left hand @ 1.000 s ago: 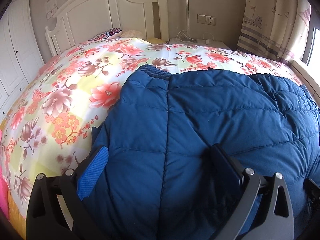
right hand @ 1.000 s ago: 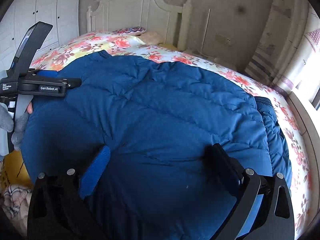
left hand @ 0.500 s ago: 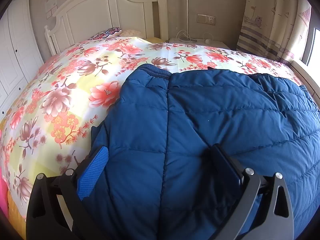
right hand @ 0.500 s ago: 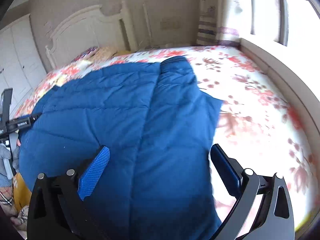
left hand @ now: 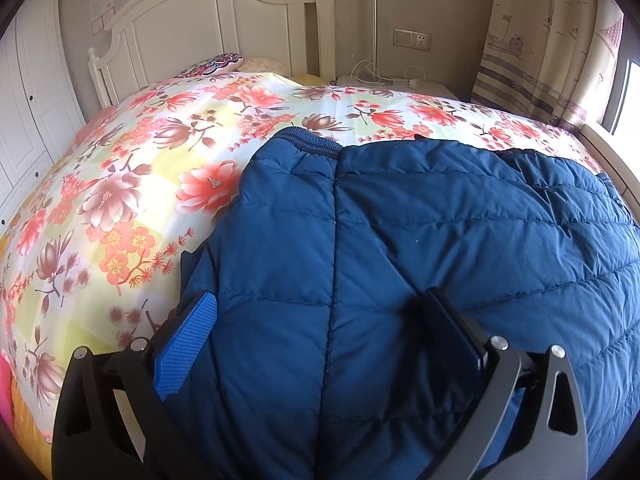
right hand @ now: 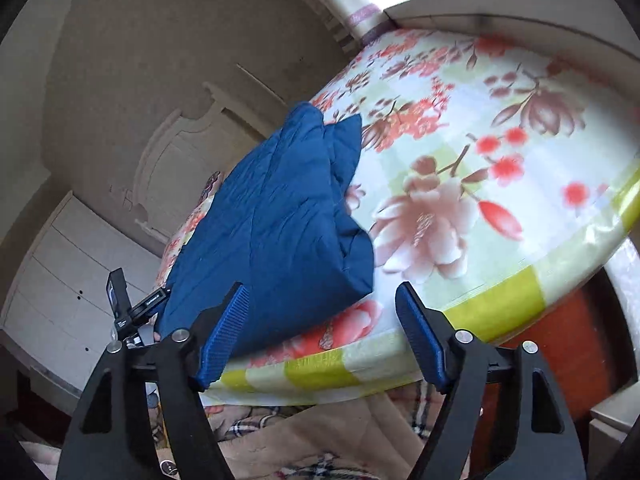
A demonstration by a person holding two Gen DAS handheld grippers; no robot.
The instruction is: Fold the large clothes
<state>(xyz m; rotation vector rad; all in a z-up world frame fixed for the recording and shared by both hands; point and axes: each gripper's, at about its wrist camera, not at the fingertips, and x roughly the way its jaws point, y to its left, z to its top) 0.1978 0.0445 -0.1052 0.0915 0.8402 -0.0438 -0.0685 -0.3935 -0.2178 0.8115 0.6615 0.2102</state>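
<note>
Bed (left hand: pixel 120 208) under floral quilt carries the navy quilted down jacket (left hand: pixel 400 240), spread across the near half, knit collar toward the headboard, its corner by the foot edge. Looks part folded: sides seem turned in, final folds left, I judge. Left gripper (left hand: pixel 320 344) jaws wide, jacket bulging between; grip uncertain. Right gripper (right hand: pixel 320 332) off the foot edge, jaws closing, nothing between, jacket corner just beyond

Blue jacket (left hand: pixel 400 240) cut off by frame's lower edge
</note>
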